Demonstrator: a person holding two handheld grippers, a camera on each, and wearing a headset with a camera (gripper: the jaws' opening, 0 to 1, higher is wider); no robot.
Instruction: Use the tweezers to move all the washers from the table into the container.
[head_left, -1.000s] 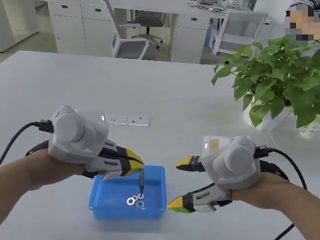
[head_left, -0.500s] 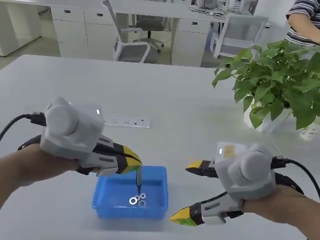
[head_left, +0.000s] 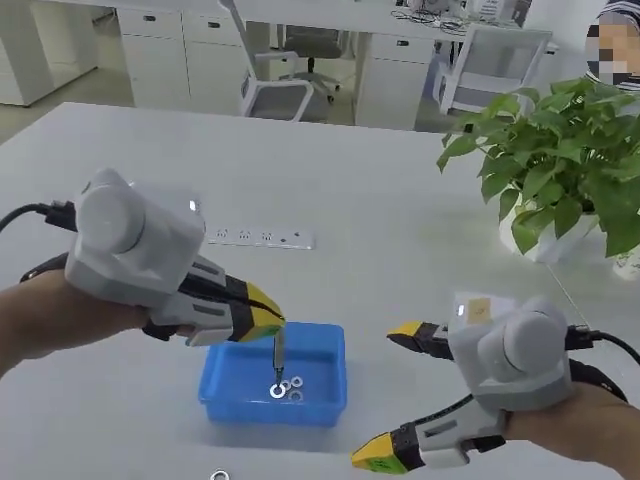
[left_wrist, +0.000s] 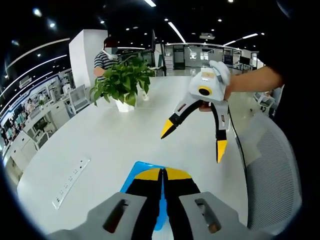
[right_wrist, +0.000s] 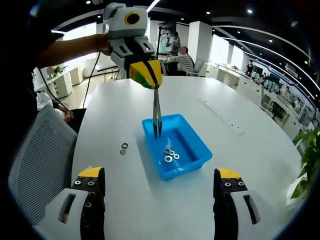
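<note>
The left tongs (head_left: 266, 318) pinch upright tweezers (right_wrist: 157, 117) over the container (right_wrist: 186, 166). Two washers (right_wrist: 123, 148) lie on the surface (right_wrist: 115, 100) nearer them. The right tongs (head_left: 390, 400) gape.

White cabinets (head_left: 150, 65) flank a chair (head_left: 275, 95), seemingly swivel.

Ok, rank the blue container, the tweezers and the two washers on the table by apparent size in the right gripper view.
1. blue container
2. tweezers, long but thin
3. washers on the table, the pair too alike to rank
</note>
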